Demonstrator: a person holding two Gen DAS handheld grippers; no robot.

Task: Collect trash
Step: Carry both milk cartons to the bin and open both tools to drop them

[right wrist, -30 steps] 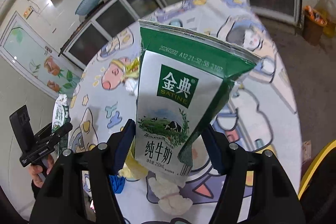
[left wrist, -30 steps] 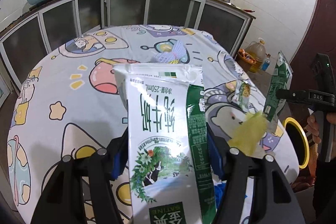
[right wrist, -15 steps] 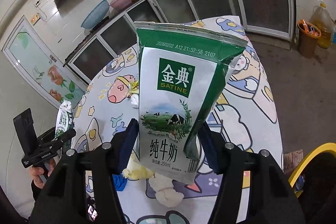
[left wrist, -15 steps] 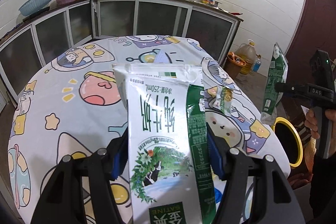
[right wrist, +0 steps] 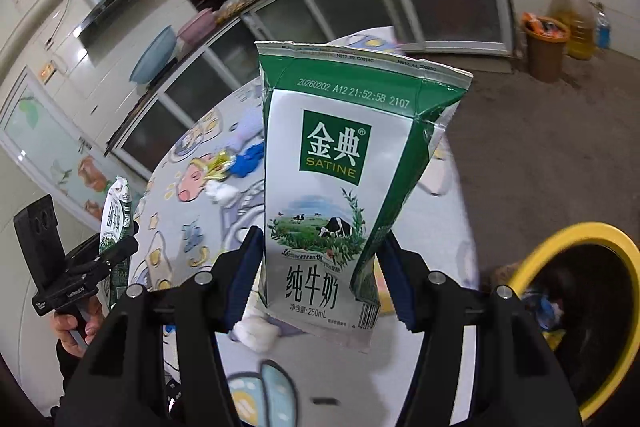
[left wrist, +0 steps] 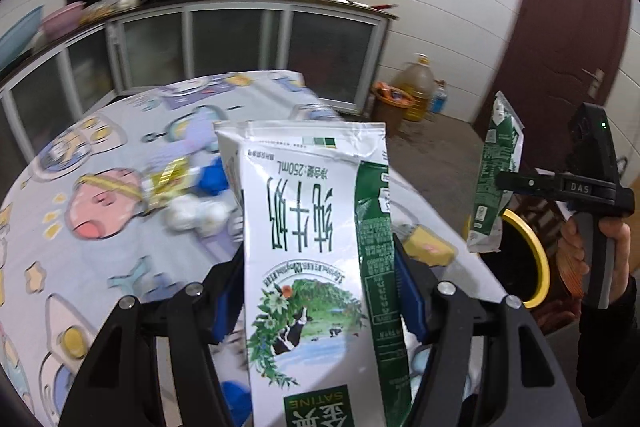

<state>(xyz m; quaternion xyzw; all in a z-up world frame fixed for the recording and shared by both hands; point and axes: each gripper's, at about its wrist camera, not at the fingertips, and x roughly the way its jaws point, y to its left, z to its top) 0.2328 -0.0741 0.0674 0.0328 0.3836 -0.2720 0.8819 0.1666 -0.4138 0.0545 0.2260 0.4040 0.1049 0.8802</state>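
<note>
The left gripper [left wrist: 320, 291] is clamping an upside-down milk carton [left wrist: 316, 247] between its blue pads, the flattened green-and-white pack standing up past the fingertips with its crimped seam uppermost. The right gripper [right wrist: 320, 279] is gripping a second milk carton [right wrist: 340, 187] the right way up; its jaws have just been closing a little with that carton between them, and the pads are pressing on its creased sides. Each gripper is also showing in the other's view, held in a hand [left wrist: 592, 251] at the frame's edge. Both cartons are hanging in the air above the near edge of the round table [left wrist: 80, 267], which is wearing a smooth cartoon-printed cloth. Scraps are lying further in on the cloth: a crinkled yellow wrapper [left wrist: 168, 183], a blue scrap [left wrist: 212, 179], white crumpled tissue [left wrist: 196, 215], and a yellow packet [left wrist: 428, 247] at the table's rim. Just off that rim, a dark bin with a yellow rim [right wrist: 624, 267] is standing on the bare floor, close beside the right gripper, with open floor stretching behind it toward the glass-fronted cabinets [left wrist: 240, 43].
</note>
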